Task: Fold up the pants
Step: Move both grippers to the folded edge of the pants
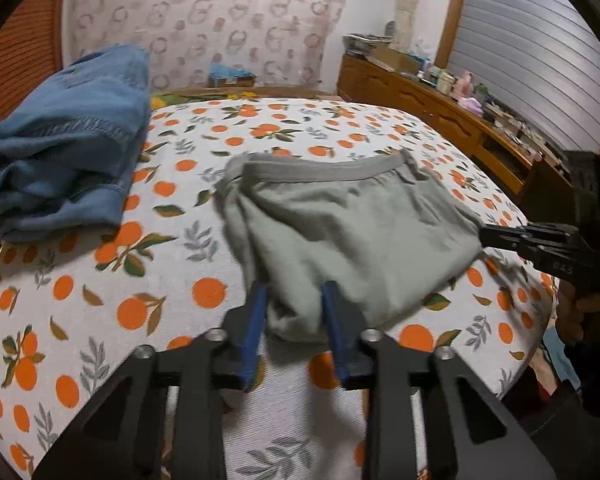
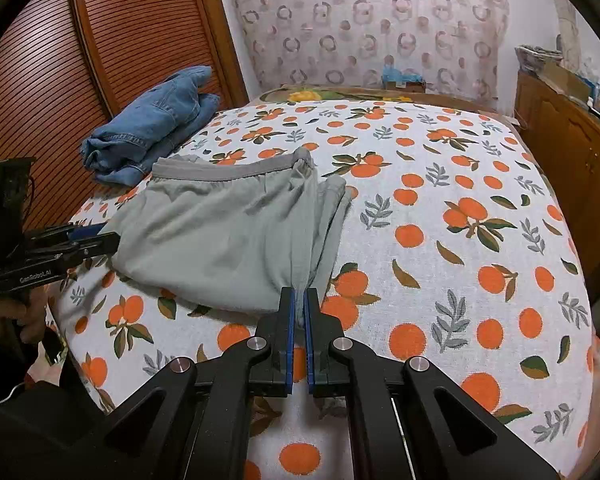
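Note:
Grey pants (image 1: 352,232) lie folded on the orange-print bed sheet (image 1: 112,280), waistband at the far side. In the left wrist view, my left gripper (image 1: 295,300) has its blue pads (image 1: 260,308) pressed on a bunched near corner of the pants. From the right wrist camera the same gripper (image 2: 114,238) is at the cloth's left edge. My right gripper (image 2: 299,300) is shut on the near right corner of the grey pants (image 2: 220,232), a thin fold pinched between its pads. That right gripper (image 1: 483,236) also shows at the pants' right corner in the left wrist view.
Folded blue jeans (image 1: 60,152) sit at the bed's far left, beside a louvred wooden door (image 2: 100,40). A cluttered wooden dresser (image 1: 440,108) runs along the right side. A hand (image 2: 16,316) holds the left gripper's handle off the bed's left edge.

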Motion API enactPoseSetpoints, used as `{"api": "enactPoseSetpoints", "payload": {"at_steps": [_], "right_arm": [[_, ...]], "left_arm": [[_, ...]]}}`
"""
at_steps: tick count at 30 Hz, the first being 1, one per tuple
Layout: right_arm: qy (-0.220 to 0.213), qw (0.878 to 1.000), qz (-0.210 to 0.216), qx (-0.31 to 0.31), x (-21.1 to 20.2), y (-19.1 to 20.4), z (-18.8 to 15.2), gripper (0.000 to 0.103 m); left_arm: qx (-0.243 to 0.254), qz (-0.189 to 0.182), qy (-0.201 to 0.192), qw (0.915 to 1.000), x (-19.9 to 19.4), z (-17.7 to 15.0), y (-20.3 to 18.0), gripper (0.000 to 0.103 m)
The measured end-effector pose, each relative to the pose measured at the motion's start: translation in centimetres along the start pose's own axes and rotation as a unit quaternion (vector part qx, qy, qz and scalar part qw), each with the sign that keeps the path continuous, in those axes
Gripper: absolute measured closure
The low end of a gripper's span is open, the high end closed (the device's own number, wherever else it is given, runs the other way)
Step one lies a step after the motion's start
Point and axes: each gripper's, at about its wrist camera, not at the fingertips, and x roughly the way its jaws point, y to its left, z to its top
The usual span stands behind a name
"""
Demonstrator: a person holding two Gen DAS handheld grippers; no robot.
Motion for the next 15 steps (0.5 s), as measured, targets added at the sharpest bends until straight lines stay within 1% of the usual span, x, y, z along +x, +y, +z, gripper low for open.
{"api": "enactPoseSetpoints", "payload": {"at_steps": [2,4,7,9,12,15], "right_arm": [[0.000,1.000,-0.002,0.000,0.1,0.1,0.1,0.099],[-0.001,1.000,-0.002,-0.001,0.1,0.2,0.2,0.099],[-0.002,1.000,0.000,-0.003,-0.2,0.2,0.1,0.099],[-0.006,1.000,0.008,-0.005,-0.8,0.3,0.0,0.099],[-0.008,1.000,0.015,-0.017,-1.7,0.7,-0.2,0.099],[-0.004,0.999,0.014,-0.032,-2.5,1.4,-0.7,0.099]], "left_arm": [[0.007,-0.002,-0.004,1.0000,0.1,0.3,-0.2,0.088],[0.000,-0.002,-0.010,0.9999,0.0,0.6,0.0,0.093],[-0.015,-0.003,-0.032,0.9994,-1.2,1.0,0.5,0.094],[-0.014,0.006,-0.038,0.9991,-2.0,1.1,0.5,0.095],[-0.019,0.012,-0.028,0.9993,-2.2,0.9,0.8,0.095],[-0.018,0.006,-0.023,0.9996,-2.8,0.0,0.5,0.095]]}}
